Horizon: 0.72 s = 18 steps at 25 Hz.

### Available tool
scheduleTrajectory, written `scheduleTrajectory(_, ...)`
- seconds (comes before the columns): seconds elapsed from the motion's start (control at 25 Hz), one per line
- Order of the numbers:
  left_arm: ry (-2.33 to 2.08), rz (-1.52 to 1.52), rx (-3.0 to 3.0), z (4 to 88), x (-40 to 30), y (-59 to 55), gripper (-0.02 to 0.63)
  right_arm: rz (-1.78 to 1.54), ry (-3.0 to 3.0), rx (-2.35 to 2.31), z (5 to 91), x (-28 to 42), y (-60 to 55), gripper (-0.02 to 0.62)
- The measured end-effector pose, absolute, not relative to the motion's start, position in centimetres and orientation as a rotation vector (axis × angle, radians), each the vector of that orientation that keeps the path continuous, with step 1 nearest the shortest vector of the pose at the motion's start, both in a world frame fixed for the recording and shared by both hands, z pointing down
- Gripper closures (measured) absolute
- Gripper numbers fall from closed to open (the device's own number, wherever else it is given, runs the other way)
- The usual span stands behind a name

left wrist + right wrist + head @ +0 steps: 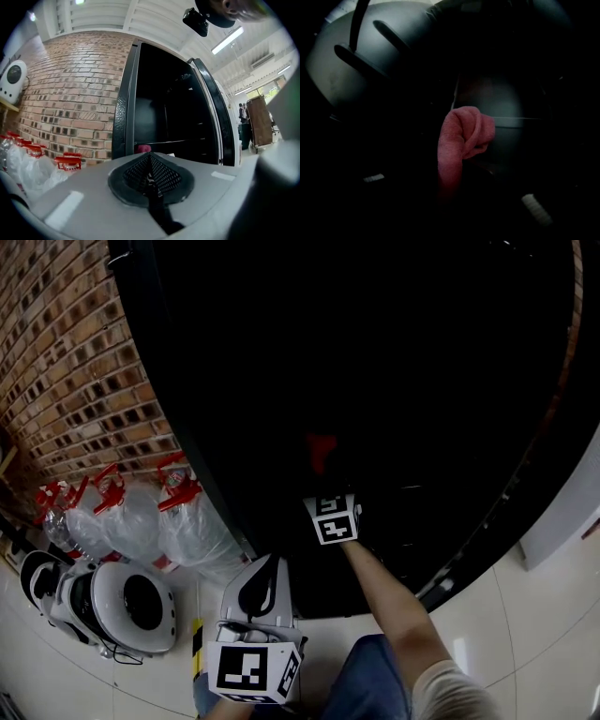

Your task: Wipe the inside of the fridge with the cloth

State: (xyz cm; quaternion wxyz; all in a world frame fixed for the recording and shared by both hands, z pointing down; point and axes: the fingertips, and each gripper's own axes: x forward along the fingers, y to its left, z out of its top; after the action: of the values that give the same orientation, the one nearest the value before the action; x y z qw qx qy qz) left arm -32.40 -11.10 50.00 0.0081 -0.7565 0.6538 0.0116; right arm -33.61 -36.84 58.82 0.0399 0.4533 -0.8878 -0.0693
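Deep in the dark, barely readable black fridge (375,381), the right gripper (451,187) clamps a bunched pinkish-red cloth (461,133), while the left gripper (151,176), jaws together on nothing, hangs outside.

Dark open fridge (375,381) ahead, water bottles (192,526) at left.

In the fridge (394,371), cloth (321,452); bottles (141,521) left, by brick wall (75,381)

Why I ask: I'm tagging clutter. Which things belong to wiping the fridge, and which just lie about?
Job:
fridge
cloth
right gripper, jaws shut on the cloth

Lying about:
water bottles
white appliance on the floor
left gripper, shut, idle
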Motion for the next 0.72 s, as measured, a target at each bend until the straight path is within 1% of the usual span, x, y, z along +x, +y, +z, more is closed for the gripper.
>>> scheduleTrajectory(0.4, 1.968, 0.064, -2.437, 49.8, -29.2, -12.5, 0.597, -0.179, -2.530, 1.682, 58.3, -23.0, -40.1, 0.537)
scheduleTrajectory(0.6, 1.933, 0.052, -2.470, 49.7, -27.9, -12.9, 0.597, -0.114, -2.466, 1.776, 58.2, -19.3, -40.8, 0.537)
scheduleTrajectory(0.72, 1.940, 0.049, -2.467, 50.1, -27.7, -13.0, 0.597, -0.129, -2.467, 1.778, 57.7, -18.7, -40.4, 0.537)
